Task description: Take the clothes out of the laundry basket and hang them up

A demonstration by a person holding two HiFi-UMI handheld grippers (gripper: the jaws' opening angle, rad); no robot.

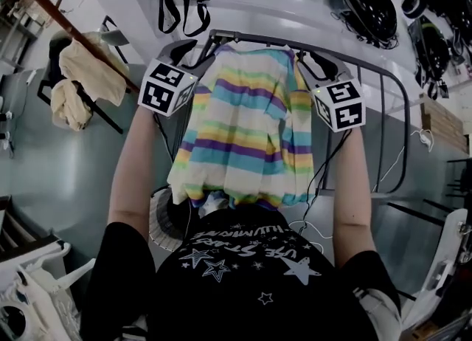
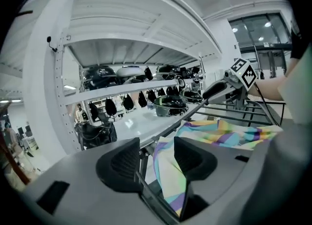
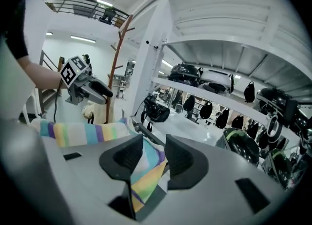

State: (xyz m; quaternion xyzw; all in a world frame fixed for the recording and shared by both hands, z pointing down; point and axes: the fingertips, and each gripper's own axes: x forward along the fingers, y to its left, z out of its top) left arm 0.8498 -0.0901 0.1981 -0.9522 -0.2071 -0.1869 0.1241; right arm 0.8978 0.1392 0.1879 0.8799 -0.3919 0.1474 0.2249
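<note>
1. The left gripper (image 2: 157, 152) has let go. Its jaws stand apart, and a fold of the pastel-striped cloth garment (image 2: 170, 182) lies loose between them.
2. The right gripper (image 3: 153, 147) pinches the garment's other edge.
3. In the centre of the head view, the garment drapes over the top rail of the grey metal drying rack (image 1: 392, 111).
4. The step looks like hanging. The next move likely calls for freeing the right edge and smoothing the cloth.
</note>
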